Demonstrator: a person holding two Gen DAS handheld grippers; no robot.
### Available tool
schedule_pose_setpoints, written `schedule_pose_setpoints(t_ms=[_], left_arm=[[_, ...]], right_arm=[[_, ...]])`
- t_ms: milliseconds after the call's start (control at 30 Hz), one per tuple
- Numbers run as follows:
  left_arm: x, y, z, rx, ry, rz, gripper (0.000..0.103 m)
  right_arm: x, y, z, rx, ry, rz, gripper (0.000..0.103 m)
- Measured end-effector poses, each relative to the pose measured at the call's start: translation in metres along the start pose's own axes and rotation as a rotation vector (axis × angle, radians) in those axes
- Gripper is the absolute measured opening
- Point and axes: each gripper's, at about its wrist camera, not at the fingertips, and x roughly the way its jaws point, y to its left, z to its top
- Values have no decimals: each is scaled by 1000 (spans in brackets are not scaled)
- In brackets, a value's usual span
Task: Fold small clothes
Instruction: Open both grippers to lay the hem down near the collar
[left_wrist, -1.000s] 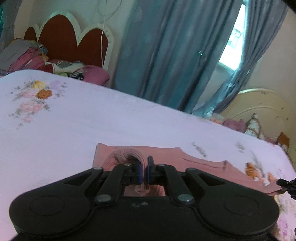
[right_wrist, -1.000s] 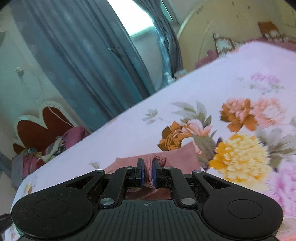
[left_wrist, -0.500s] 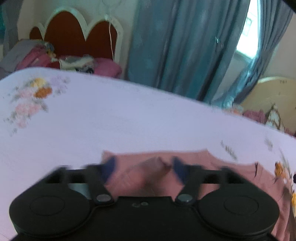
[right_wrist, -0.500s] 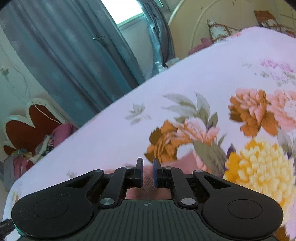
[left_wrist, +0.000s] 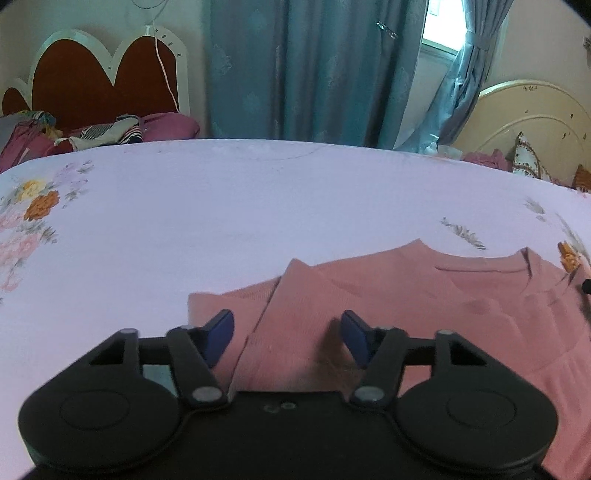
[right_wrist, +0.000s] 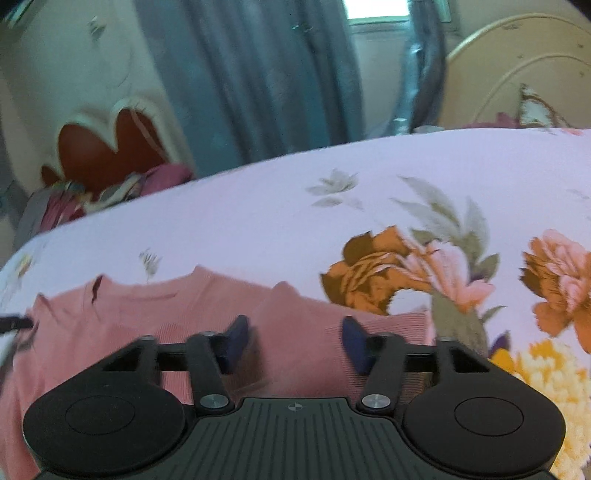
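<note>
One pink garment (left_wrist: 424, 310) lies flat on the floral bed (left_wrist: 258, 206), sleeves folded in. Two hand-held grippers, left (left_wrist: 286, 338) and right (right_wrist: 293, 341), hover above it, both released, jaws spread wide.

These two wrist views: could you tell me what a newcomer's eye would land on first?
First, the pink knit top lying flat on the pale floral bedsheet, with a sleeve folded in over each side. Just in front of it, the left gripper and the right gripper both hang open above the fabric. Behind the bed, teal curtains and a red scalloped headboard fill the background.
</note>
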Motion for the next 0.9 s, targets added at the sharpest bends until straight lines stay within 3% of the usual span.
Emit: schedule_pose_setpoints(t_ms=[200, 233, 267, 300, 367, 433, 500, 533, 633, 767, 900], left_arm=[[10, 1, 1, 31, 20, -32, 24], [9, 1, 0, 37, 14, -33, 16], [8, 0, -1, 43, 5, -30, 8], [6, 0, -1, 45, -6, -28, 5], [-2, 2, -1, 34, -45, -25, 5], [-13, 2, -1, 20, -114, -9, 4], [-24, 6, 1, -19, -178, 12, 4], [-22, 7, 4, -38, -189, 31, 4], [-4, 5, 2, -63, -145, 86, 4], [9, -4, -1, -37, -125, 142, 4], [19, -2, -4, -27, -82, 199, 5]], right_arm=[[9, -3, 1, -49, 39, 60, 48], [10, -3, 1, -67, 44, 61, 42], [12, -1, 1, -90, 54, 57, 15], [14, -2, 2, -97, 60, 58, 8], [9, -1, 2, -98, 31, 53, 8], [-5, -3, 5, -62, -59, 47, 7], [-21, -17, 11, 95, -170, 51, 7], [-19, -23, 12, 155, -182, 40, 7], [4, -19, 6, 140, -102, -51, 7], [15, -19, -1, 171, -72, -108, 7], [17, -10, -3, 72, -72, -166, 8]])
